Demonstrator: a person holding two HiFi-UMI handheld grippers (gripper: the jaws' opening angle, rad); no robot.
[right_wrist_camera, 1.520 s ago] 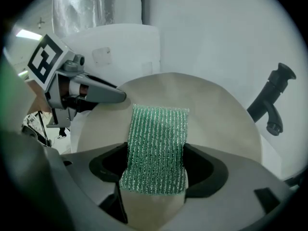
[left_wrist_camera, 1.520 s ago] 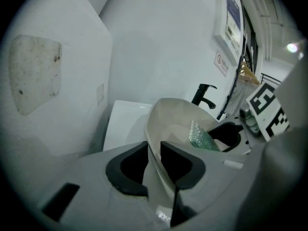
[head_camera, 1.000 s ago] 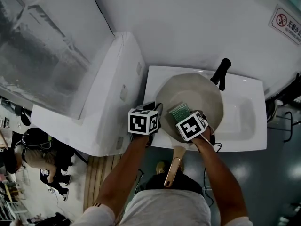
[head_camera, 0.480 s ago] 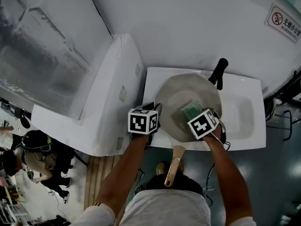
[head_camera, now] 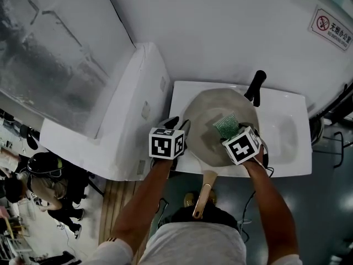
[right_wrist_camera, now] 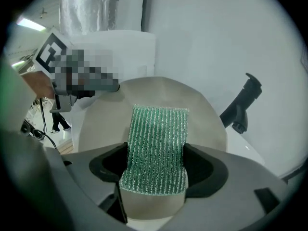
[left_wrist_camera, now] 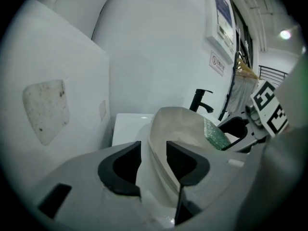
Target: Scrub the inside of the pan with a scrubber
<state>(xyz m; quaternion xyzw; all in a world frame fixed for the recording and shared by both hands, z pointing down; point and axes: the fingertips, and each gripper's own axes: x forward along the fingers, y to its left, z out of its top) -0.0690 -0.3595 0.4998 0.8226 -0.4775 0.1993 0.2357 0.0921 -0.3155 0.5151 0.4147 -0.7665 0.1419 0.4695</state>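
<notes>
A beige pan (head_camera: 207, 120) lies in the white sink (head_camera: 287, 131), its wooden handle (head_camera: 204, 195) pointing back at me. My right gripper (head_camera: 233, 136) is shut on a green mesh scrubber (right_wrist_camera: 159, 143), which rests on the pan's inside right of centre (head_camera: 226, 125). My left gripper (left_wrist_camera: 154, 150) sits at the pan's near-left rim (head_camera: 182, 127). Its jaws have just been opening. The rim (left_wrist_camera: 159, 143) stands between them, with a gap at the left pad.
A black faucet (head_camera: 255, 87) rises behind the pan at the sink's back edge. A white cabinet (head_camera: 127, 109) adjoins the sink on the left. The sink basin's right half (head_camera: 281, 142) holds nothing. A person (head_camera: 38, 175) stands on the floor far left.
My right gripper has carried the scrubber rightward and slightly away across the pan's inside. The left gripper has stayed at the rim.
</notes>
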